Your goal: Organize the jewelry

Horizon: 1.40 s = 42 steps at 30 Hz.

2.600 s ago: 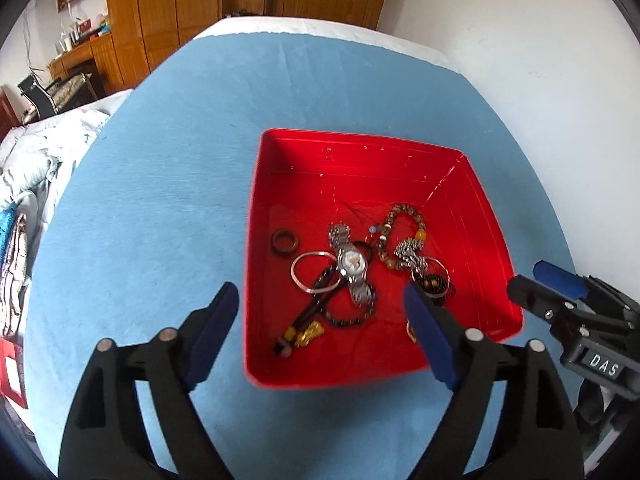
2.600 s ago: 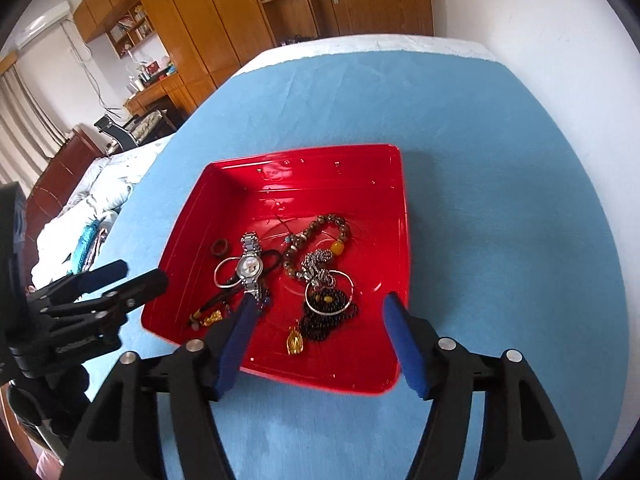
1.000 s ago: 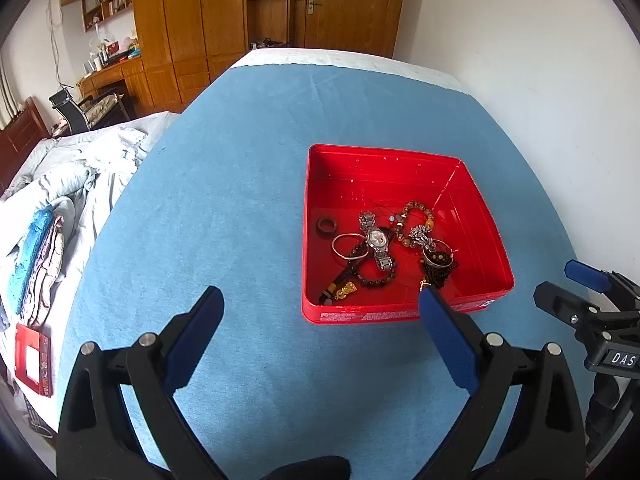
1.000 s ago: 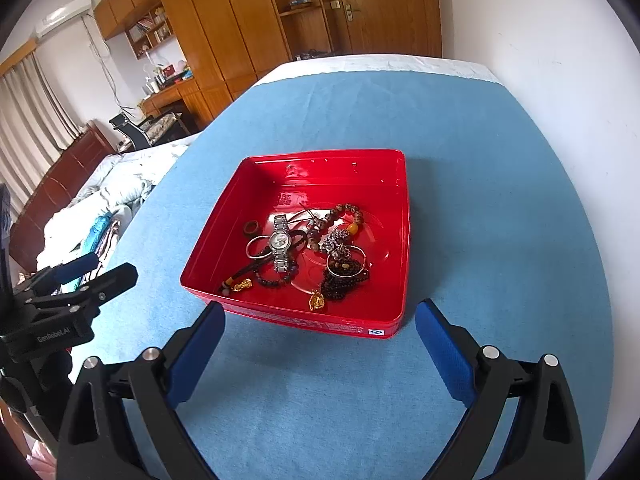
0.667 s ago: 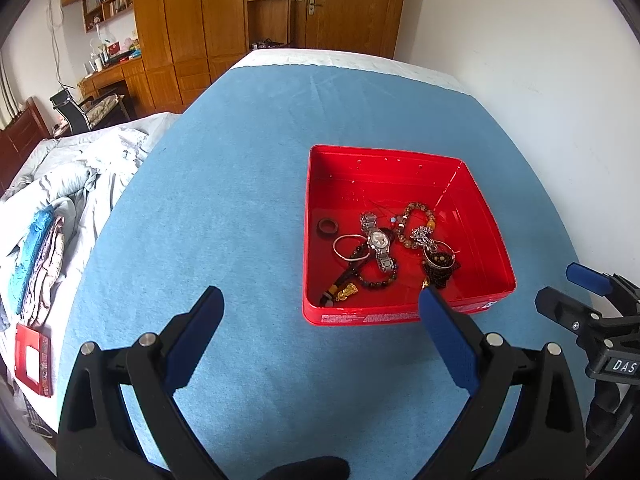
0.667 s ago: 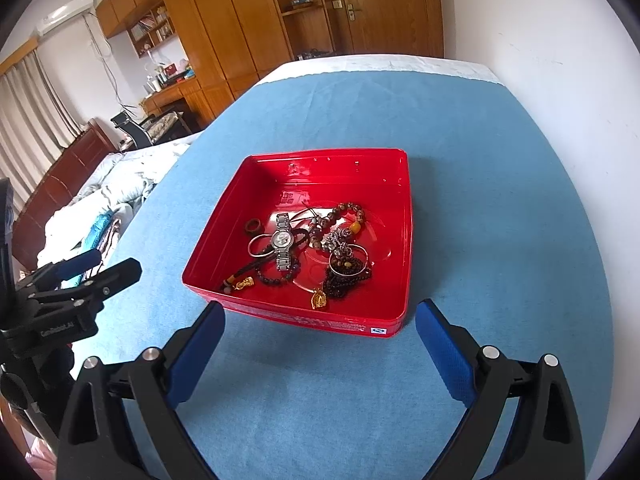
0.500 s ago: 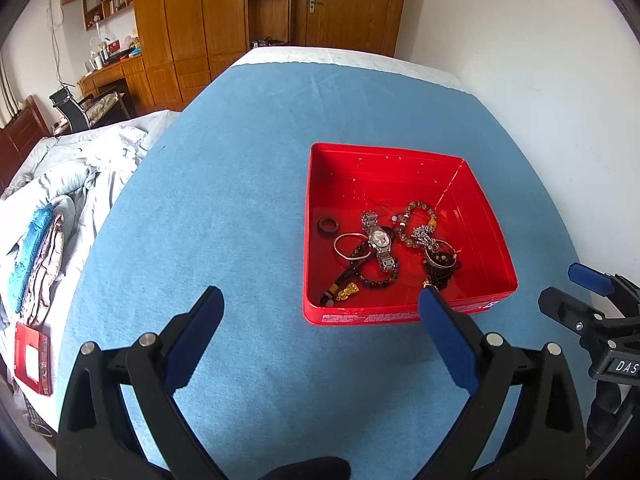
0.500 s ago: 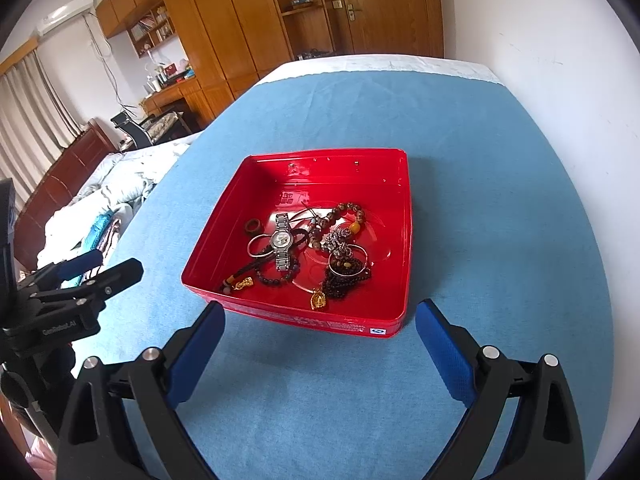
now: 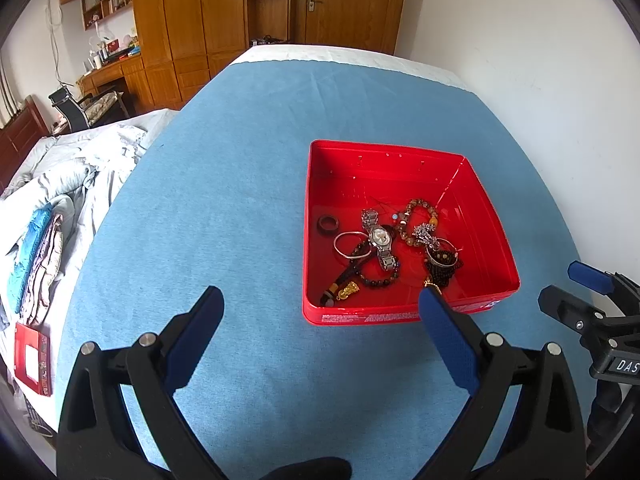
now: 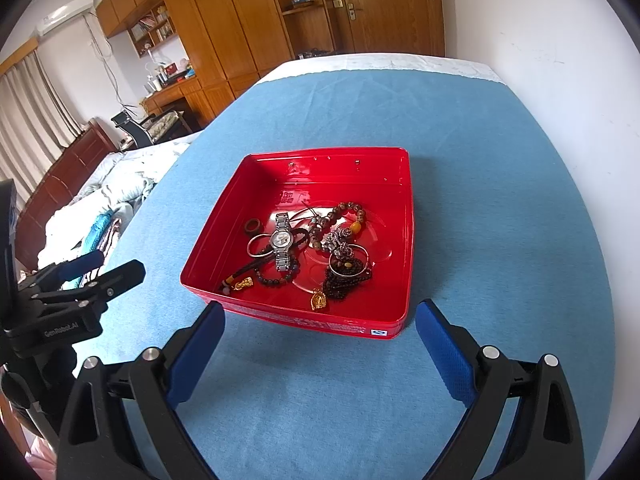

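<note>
The red tray (image 9: 408,316) sits on the blue cloth (image 9: 224,208), holding a watch (image 9: 380,238), bead bracelets (image 9: 420,216), a brown ring (image 9: 328,225) and gold charms (image 10: 319,299). The left gripper (image 9: 316,320) and right gripper (image 10: 316,332) hover near the tray, each with its 2 fingers spread wide and empty.

Red tray (image 10: 406,240) on blue cloth (image 10: 500,200), holding tangled jewelry: silver watch (image 10: 282,246), brown ring (image 10: 253,225), silver bangle (image 10: 258,251), brown bead bracelet (image 10: 348,210), dark beads (image 10: 342,282), gold pendant (image 10: 318,300). Right gripper (image 10: 318,340) near the tray's front edge, jaws wide apart, empty. Left gripper (image 10: 96,268) at far left, off the tray, its jaws a narrow gap apart. Wooden wardrobes (image 10: 248,20) behind.
</note>
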### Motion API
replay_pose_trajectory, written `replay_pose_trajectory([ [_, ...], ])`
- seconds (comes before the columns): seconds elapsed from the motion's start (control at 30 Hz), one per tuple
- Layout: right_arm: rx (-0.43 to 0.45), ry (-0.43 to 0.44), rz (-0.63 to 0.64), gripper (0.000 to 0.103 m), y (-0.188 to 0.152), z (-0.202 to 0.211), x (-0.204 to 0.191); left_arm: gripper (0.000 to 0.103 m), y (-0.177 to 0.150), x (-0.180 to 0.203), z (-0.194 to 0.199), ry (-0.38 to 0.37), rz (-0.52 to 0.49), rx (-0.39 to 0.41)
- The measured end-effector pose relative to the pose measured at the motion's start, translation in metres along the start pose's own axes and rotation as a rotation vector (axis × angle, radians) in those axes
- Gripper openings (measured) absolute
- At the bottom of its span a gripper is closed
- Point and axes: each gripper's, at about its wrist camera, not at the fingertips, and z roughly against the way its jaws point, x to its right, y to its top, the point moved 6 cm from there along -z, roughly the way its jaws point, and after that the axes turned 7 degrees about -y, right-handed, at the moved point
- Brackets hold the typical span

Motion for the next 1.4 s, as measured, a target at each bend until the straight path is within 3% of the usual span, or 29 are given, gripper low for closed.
replay_pose_trajectory([
  [1.4, -0.004, 0.000, -0.001, 0.096, 0.0017, -0.0040, -0.0012, 0.097, 0.0029, 0.0031, -0.0007, 0.000, -0.009, -0.001],
])
